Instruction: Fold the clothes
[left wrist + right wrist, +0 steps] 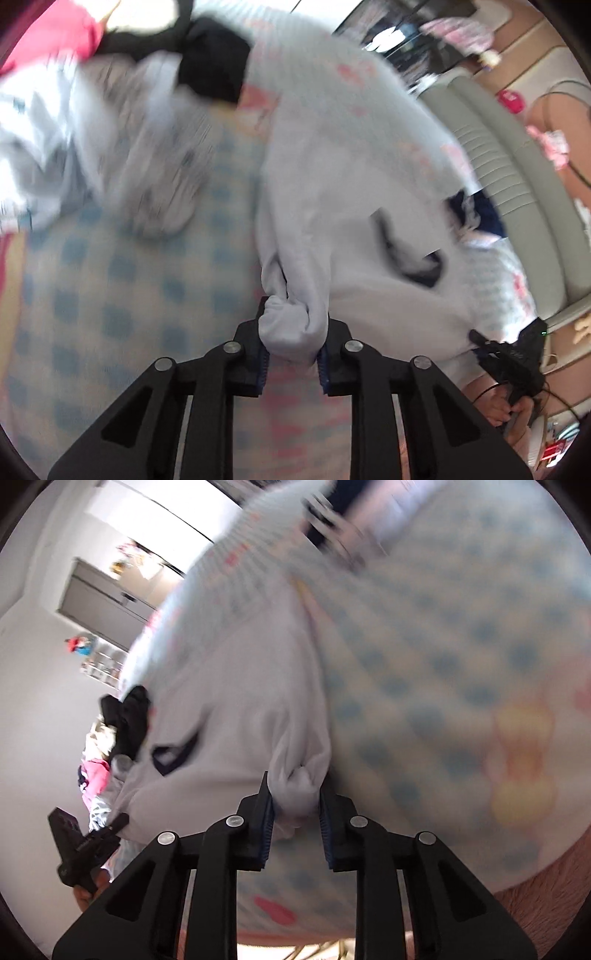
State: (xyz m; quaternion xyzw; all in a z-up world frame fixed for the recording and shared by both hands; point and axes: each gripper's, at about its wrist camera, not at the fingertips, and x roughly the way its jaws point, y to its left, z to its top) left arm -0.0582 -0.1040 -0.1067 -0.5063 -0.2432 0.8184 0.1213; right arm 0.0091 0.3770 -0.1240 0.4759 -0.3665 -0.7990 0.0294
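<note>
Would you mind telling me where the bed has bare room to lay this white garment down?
Both the left gripper and right gripper pinch the white garment. The checkered blanket lies bare below the grey-and-white clothes pile and left of the garment. The far end is crowded with a black garment and a pink one.

A home bedroom is being shown. A bed is being covered by a blue-checked sheet [110,295], with laundry [92,147] being piled on it. A padded cream bed frame [517,177] is being seen beside it, and a grey cabinet [99,605] against a white wall.
</note>
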